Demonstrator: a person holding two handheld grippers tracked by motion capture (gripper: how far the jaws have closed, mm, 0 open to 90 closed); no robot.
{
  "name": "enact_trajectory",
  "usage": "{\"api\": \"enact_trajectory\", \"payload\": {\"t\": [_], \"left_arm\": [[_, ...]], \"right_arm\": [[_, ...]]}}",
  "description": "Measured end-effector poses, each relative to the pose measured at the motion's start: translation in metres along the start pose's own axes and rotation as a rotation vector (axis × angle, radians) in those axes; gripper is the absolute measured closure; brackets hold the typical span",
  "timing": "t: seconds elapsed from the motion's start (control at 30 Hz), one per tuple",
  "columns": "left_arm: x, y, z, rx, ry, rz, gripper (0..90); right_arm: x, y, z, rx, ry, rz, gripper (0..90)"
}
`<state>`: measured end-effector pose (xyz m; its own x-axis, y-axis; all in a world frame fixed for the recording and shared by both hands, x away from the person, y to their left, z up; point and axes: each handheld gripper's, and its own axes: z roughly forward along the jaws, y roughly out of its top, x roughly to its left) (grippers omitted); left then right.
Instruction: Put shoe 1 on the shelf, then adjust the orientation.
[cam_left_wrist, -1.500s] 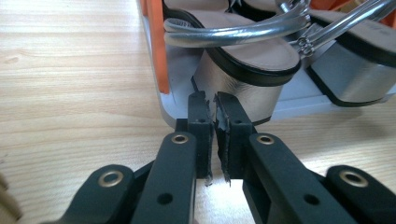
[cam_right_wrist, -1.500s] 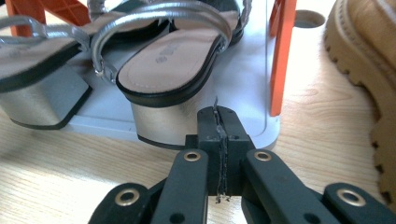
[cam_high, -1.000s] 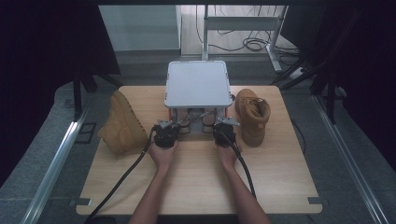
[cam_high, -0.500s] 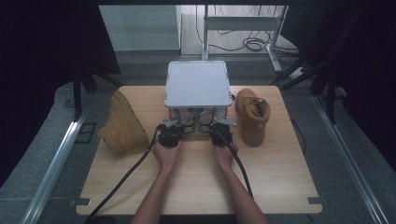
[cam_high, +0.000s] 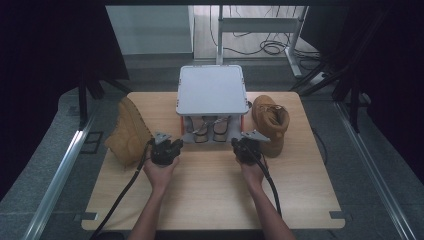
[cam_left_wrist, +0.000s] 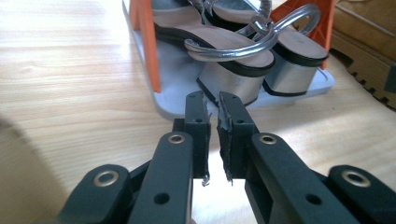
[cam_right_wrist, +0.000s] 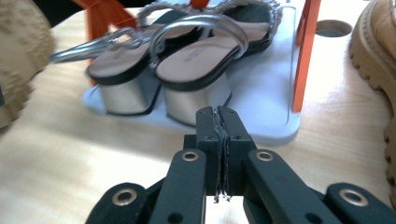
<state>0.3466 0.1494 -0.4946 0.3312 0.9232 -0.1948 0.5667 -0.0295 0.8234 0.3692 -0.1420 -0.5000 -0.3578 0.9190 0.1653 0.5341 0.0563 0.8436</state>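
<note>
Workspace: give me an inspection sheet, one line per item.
Surface: wooden table, bare in front.
Job's things: pair of silver block-heel sandals on the lower shelf of a small grey rack with orange posts.
Clutter: tan boot on its side left of the rack; tan boot upright to its right.
Grippers: left claw a slit apart, empty; right claw shut, empty; both aimed at the sandals' heels.
Cables: a black cable trails from each claw.
Surroundings: desk frame and floor cables beyond the table.
</note>
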Motion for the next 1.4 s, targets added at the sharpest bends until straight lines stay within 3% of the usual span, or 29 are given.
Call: {"api": "enact_trajectory", "payload": {"t": [0.17,0.23,0.3,0.4,0.47,0.53,0.6,0.67,0.8,0.87,0.97,1.17,1.4], "left_arm": [[0.010,-0.005,-0.027,0.004,-0.024,0.020,79.8],[0.013,-0.010,-0.040,0.015,-0.029,0.041,75.1],[0.017,-0.015,-0.047,0.045,-0.052,0.044,68.8],[0.022,-0.022,-0.056,0.060,-0.062,0.031,59.2],[0.026,-0.027,-0.061,0.068,-0.063,0.024,53.7],[0.029,-0.031,-0.064,0.068,-0.074,0.000,52.0],[0.031,-0.032,-0.066,0.091,-0.089,0.005,49.8],[0.033,-0.034,-0.069,0.096,-0.089,0.019,46.9],[0.037,-0.037,-0.074,0.084,-0.101,0.006,44.9],[0.039,-0.036,-0.075,0.091,-0.106,0.024,44.1],[0.041,-0.034,-0.082,0.077,-0.110,0.041,43.1],[0.050,-0.031,-0.098,0.035,-0.114,0.021,40.8],[0.068,-0.029,-0.108,0.018,-0.071,-0.012,51.5]], "right_arm": [[-0.004,-0.007,-0.017,0.042,0.062,-0.041,83.6],[-0.006,-0.009,-0.023,0.065,0.107,-0.061,79.8],[-0.007,-0.011,-0.031,0.075,0.124,-0.077,75.0],[-0.008,-0.016,-0.038,0.092,0.162,-0.104,67.2],[-0.006,-0.020,-0.043,0.108,0.172,-0.146,62.3],[-0.006,-0.023,-0.045,0.110,0.181,-0.164,59.0],[-0.005,-0.025,-0.046,0.114,0.190,-0.182,55.5],[-0.005,-0.026,-0.045,0.117,0.201,-0.181,51.4],[-0.003,-0.031,-0.045,0.120,0.234,-0.186,47.5],[-0.001,-0.032,-0.045,0.135,0.229,-0.210,44.9],[-0.003,-0.034,-0.049,0.125,0.225,-0.197,43.1],[-0.009,-0.037,-0.054,0.112,0.210,-0.174,40.1],[-0.010,-0.037,-0.056,0.111,0.196,-0.174,39.4]]}}
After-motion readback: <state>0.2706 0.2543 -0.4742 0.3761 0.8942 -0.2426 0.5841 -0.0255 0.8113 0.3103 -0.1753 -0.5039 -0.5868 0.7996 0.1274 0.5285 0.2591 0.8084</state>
